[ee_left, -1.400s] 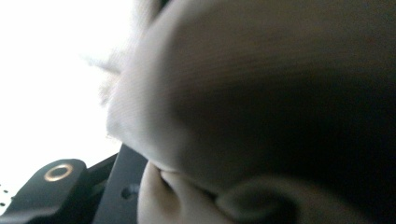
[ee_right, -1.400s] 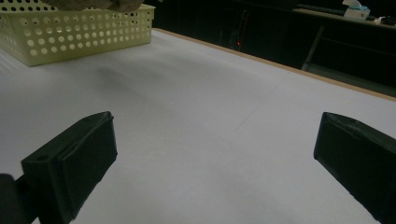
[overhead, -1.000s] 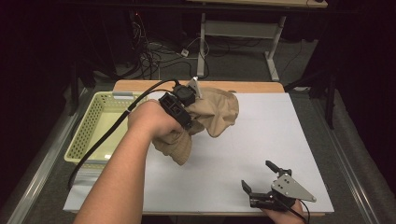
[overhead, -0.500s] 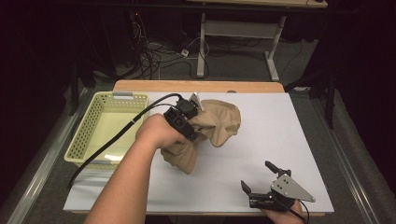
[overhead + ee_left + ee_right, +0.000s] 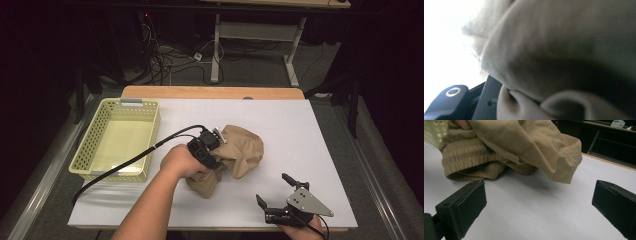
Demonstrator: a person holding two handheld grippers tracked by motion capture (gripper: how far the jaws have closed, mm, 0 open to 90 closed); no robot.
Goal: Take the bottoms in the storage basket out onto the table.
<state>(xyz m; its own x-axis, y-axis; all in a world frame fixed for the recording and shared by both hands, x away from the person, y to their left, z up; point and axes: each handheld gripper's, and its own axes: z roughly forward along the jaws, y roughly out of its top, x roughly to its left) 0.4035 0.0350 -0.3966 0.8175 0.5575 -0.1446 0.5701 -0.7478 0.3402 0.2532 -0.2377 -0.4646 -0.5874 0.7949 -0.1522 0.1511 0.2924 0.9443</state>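
Two black jaws of the left gripper (image 5: 216, 139) are buried in a bundle of tan cloth (image 5: 235, 155), a soft woven garment with a ribbed, gathered band along one edge. In the left gripper view the fabric (image 5: 564, 57) bulges over the jaws in thick rounded folds and lies pressed between them, so the gripper is pinching the cloth. The bundle sits crumpled near the middle of the white table (image 5: 320, 135), its lower folds touching the surface, with the left hand (image 5: 181, 161) wrapped around the gripper body at the bundle's left side. The right gripper (image 5: 274, 194) rests near the front edge, well apart from the cloth, jaws spread wide with nothing between its flat, matte pads (image 5: 471, 202). A pale yellow perforated plastic basket (image 5: 145, 145) stands at the table's left.
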